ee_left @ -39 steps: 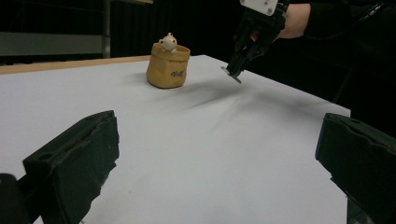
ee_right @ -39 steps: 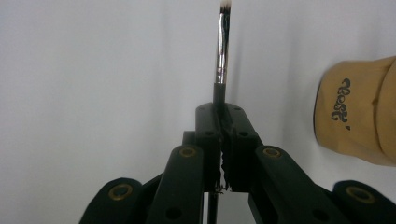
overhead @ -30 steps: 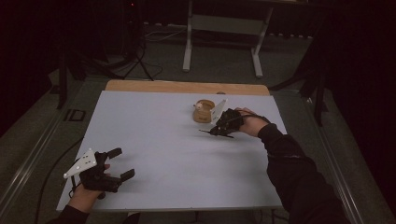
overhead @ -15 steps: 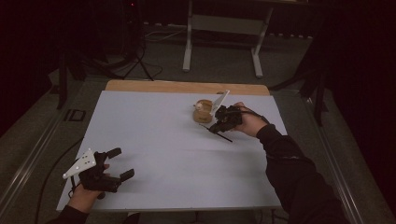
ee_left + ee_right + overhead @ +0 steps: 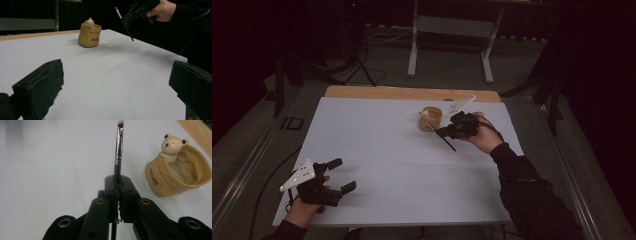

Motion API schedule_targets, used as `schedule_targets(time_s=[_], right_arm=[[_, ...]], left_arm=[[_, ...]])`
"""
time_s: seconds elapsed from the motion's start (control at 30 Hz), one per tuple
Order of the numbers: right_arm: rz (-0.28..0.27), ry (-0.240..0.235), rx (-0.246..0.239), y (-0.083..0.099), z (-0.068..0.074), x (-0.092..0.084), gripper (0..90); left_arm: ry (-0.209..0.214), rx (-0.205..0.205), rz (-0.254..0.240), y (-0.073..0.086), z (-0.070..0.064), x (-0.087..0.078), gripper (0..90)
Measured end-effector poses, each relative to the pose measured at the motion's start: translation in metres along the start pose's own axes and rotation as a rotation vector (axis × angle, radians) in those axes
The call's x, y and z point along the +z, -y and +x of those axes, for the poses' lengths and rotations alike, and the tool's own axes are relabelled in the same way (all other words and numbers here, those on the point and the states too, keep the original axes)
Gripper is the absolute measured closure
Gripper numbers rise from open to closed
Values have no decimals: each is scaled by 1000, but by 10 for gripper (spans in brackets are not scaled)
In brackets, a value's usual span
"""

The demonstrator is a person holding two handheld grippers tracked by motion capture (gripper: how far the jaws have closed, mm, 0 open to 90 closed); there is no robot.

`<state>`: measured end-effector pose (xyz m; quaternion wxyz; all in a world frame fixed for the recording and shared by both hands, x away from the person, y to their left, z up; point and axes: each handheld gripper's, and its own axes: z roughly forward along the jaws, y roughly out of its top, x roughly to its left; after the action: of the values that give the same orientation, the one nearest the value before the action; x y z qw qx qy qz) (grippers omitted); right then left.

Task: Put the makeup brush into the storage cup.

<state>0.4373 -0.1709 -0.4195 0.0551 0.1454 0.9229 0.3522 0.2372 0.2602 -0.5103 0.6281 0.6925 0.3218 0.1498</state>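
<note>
Brush (image 5: 118,150) in right gripper (image 5: 117,185), beside bear pot (image 5: 178,170)

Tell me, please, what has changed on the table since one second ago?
The right claw, shut on the brush, has lifted it off the table and tilted it beside the bear pot. The pot did not move. The left claw stayed open in its place.

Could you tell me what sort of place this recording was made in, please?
Probably a dim studio or lab for recording tasks: a white-topped table on a bare floor, dark stands and cables behind it, and a metal frame beyond.
</note>
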Motion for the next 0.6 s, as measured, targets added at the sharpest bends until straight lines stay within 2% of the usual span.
schedule_targets(time_s=[0.1, 0.13, 0.17, 0.2, 0.27, 0.43, 0.6], right_arm=[[-57, 16, 42, 5, 2, -5, 861], [-73, 33, 52, 7, 2, -6, 861], [-111, 64, 57, 11, 4, -8, 861], [-111, 64, 57, 11, 4, -8, 861], [-156, 67, 84, 14, 5, -11, 862], [-210, 86, 139, 21, 4, -16, 861], [-271, 129, 164, 23, 6, -21, 861]], left_arm=[[0, 2, 2, 0, 0, 0, 0], [-1, 1, 0, 0, 0, 0, 0], [-1, 0, -1, 0, 0, 0, 0], [-2, 0, 0, 0, 0, 0, 0], [-2, 3, 1, 0, 0, 0, 0], [-3, 2, 1, 0, 0, 1, 0], [-4, 8, -2, 0, -1, 1, 0]])
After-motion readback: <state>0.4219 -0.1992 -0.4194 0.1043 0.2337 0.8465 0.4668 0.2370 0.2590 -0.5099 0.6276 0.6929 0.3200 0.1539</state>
